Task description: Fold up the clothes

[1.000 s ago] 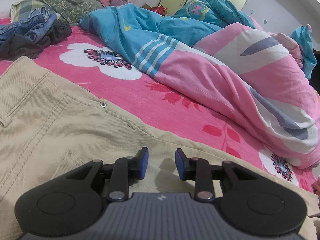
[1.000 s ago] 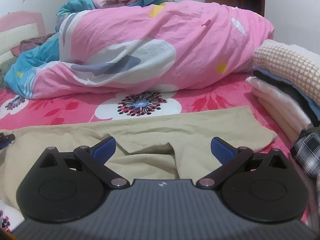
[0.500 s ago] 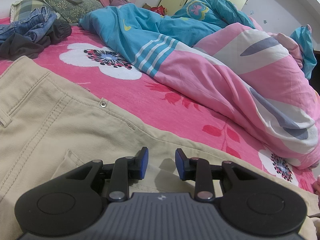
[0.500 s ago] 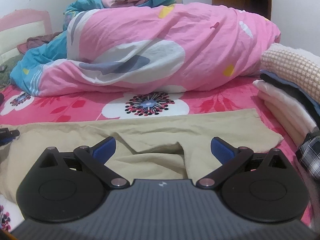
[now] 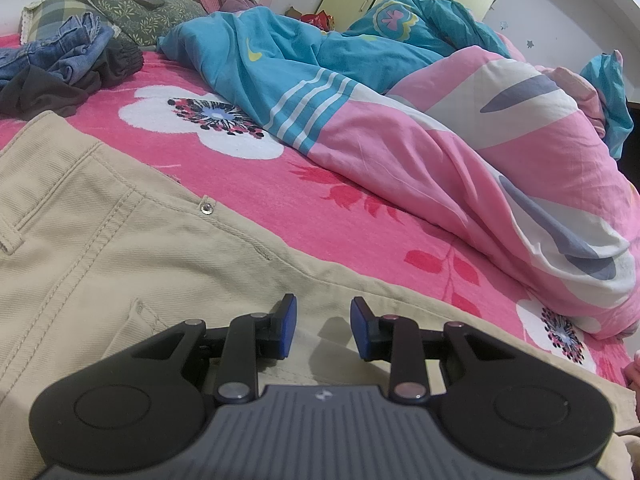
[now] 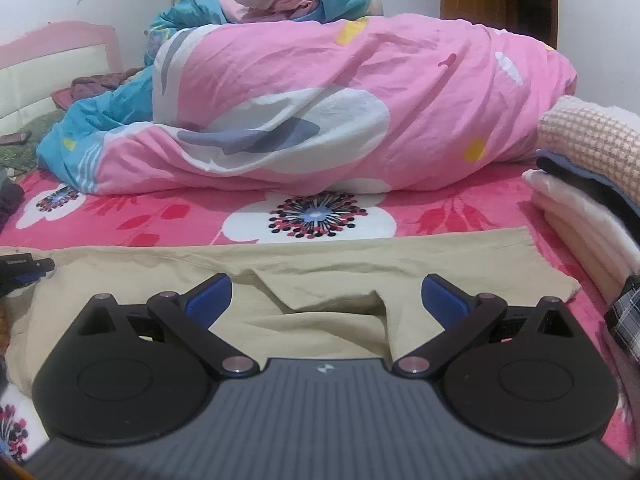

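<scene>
Fingers of the left gripper [image 5: 323, 322] stand narrowly apart with nothing between them, above the beige trousers [image 5: 100, 264]; their gap and place match the earlier frames. Fingers of the right gripper [image 6: 326, 300] are spread wide, also empty, over the trouser legs, and its view has swung slightly since a second ago, the folded stack [image 6: 580, 208] now sitting further right. Trousers lie flat on the pink floral bed sheet [image 5: 360, 216]: waistband, rivet and pocket seams at the left gripper; hems near the folded stack, one fold of cloth raised between the legs. Behind lies a heaped quilt [image 6: 340, 112].
</scene>
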Demonstrator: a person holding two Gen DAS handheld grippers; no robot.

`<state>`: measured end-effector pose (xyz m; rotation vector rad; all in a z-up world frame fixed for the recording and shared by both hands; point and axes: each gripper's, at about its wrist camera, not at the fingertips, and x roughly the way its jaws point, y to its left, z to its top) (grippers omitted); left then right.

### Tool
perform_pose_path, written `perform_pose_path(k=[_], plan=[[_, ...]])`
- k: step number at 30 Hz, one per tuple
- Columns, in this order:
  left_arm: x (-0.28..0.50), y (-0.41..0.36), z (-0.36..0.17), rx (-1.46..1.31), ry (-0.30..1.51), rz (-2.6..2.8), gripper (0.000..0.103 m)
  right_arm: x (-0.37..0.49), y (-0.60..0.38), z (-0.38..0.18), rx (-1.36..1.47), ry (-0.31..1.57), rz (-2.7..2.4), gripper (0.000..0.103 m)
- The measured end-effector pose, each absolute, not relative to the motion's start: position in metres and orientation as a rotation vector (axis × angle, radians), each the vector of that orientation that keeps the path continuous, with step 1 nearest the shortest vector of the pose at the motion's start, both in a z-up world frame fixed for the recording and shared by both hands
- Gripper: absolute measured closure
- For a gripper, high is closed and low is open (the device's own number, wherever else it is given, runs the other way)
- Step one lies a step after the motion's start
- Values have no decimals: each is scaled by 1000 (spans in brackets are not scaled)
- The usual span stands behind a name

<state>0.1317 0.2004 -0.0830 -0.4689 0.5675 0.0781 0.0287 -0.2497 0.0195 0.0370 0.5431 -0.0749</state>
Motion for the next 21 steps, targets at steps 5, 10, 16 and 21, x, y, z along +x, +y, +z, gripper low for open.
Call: perform_pose_path(k=[5, 10, 16, 21], plan=[[132, 200, -83, -469, 567, 78, 72, 28, -248, 19, 18, 540, -61, 1], [131, 201, -83, -469, 568, 78, 72, 26, -248, 20, 14, 528, -33, 1], [131, 201, -83, -471, 568, 76, 72, 25, -247, 22, -8, 508, -12, 1], [131, 201, -83, -475, 568, 75, 72, 31, -245, 24, -89, 501, -1, 3]])
